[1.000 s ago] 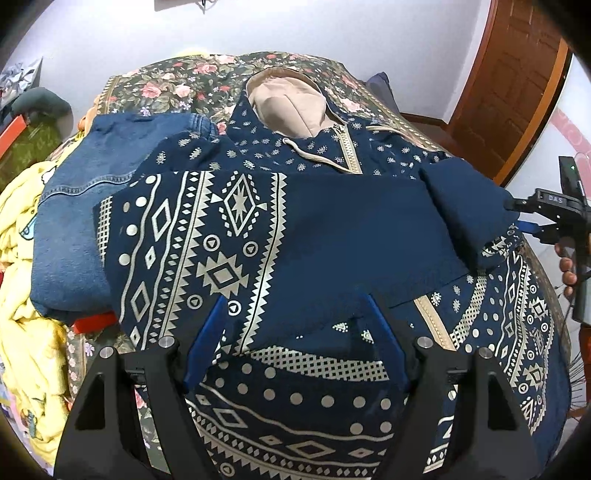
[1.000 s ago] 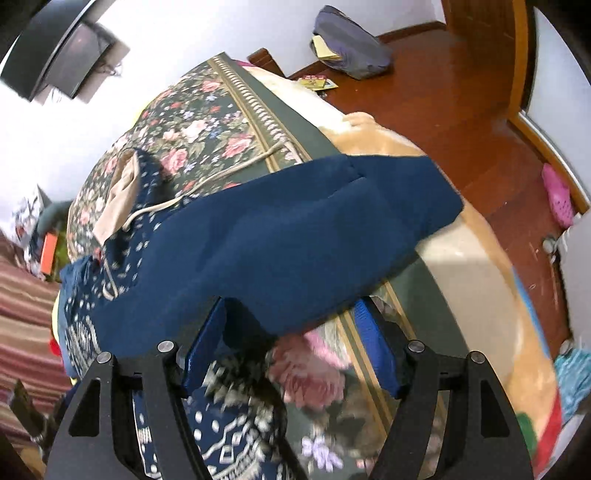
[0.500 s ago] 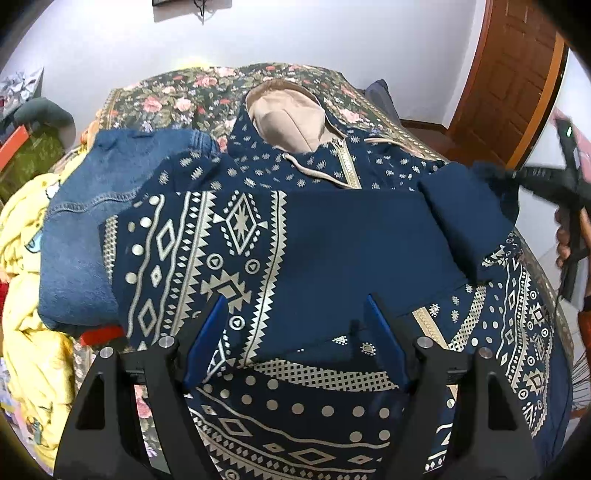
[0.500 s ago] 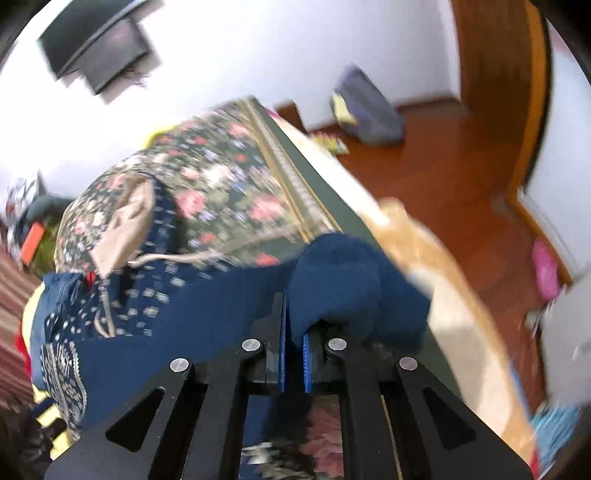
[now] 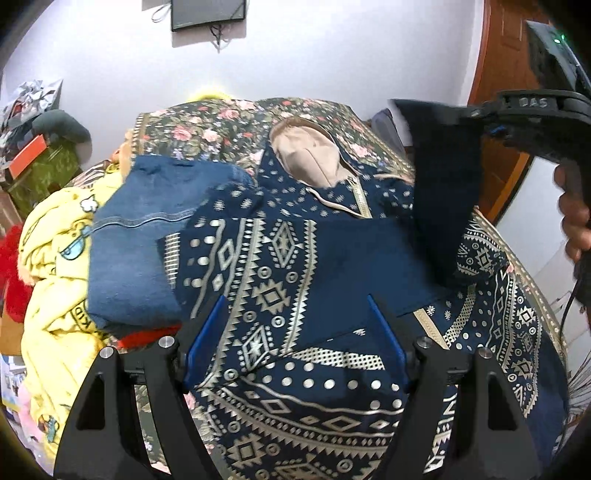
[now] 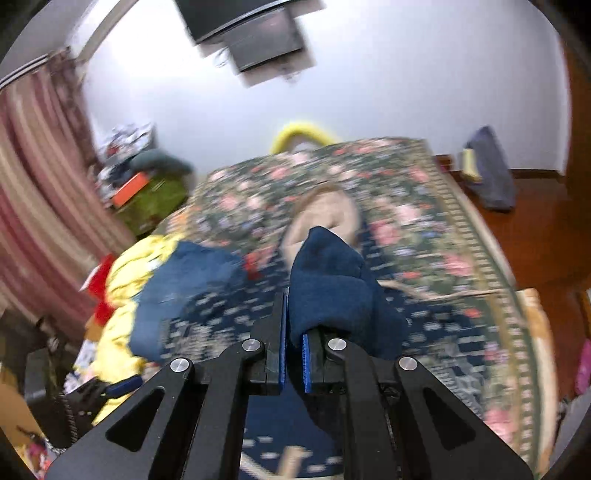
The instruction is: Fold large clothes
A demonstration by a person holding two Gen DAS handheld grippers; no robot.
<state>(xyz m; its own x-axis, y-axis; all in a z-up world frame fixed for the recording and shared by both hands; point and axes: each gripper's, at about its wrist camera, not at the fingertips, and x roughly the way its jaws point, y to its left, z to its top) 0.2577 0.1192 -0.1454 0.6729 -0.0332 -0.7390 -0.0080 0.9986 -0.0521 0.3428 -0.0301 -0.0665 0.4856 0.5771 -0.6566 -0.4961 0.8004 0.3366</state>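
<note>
Hoodie [image 5: 280, 258] spread flat on flowered bed [image 5: 207, 129], hood toward far wall, hem near camera | sleeve [image 5: 443, 177] lifted, pinched in right gripper [image 6: 293, 343] | left gripper [image 5: 295, 332] spread, empty above hem

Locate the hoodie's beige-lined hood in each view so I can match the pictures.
Left wrist: hood lies upper centre, opening facing the camera, on the floral bedspread.
Right wrist: hood sits centre, blurred, partly behind the sleeve pinched in the right gripper.
Shared landmark: the wall-mounted screen.
</note>
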